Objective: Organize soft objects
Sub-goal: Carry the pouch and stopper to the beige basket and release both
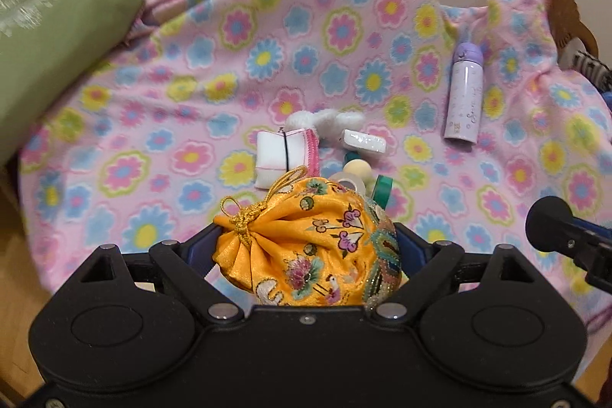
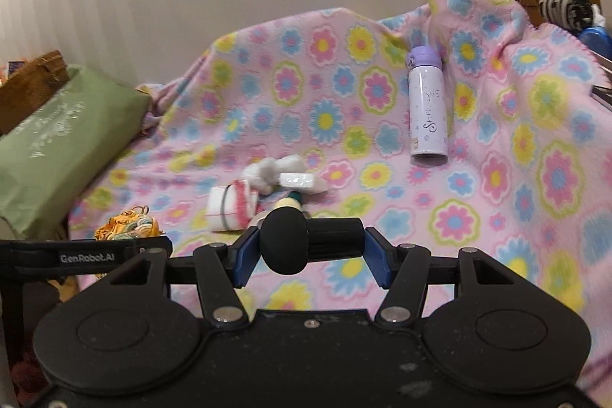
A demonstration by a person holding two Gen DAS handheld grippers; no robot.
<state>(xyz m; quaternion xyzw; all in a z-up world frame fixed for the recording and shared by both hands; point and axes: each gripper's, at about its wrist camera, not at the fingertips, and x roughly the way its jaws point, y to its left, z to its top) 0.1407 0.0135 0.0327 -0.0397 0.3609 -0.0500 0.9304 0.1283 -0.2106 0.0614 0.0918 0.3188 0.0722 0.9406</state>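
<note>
Open floral blanket [image 1: 214, 71] across far middle and left: passable. Mid-scene clutter blocks the centre: white folded cloth [image 1: 272, 157], fluffy white piece [image 1: 325, 120], small white box [image 1: 364, 141], tape rolls [image 1: 354, 178], all touching or just beside each other. Lavender bottle [image 2: 427, 109] lies right, well apart from the cluster, with a bare lane between. Green cushion [image 1: 42, 56] walls the left edge. Orange pouch [image 1: 306, 247] fills the left gripper [image 1: 306, 247]; black cylinder [image 2: 302, 241] fills the right gripper [image 2: 306, 251]. Near right blanket bare.

Pouch [image 1: 306, 247]: shiny orange satin w/ gold cord. Blanket [image 1: 229, 71]: soft matt fleece. Bottle [image 1: 464, 94]: smooth glossy lilac. Cushion [image 1: 42, 48]: matt green cloth. Gripper bodies: matt black plastic.
</note>
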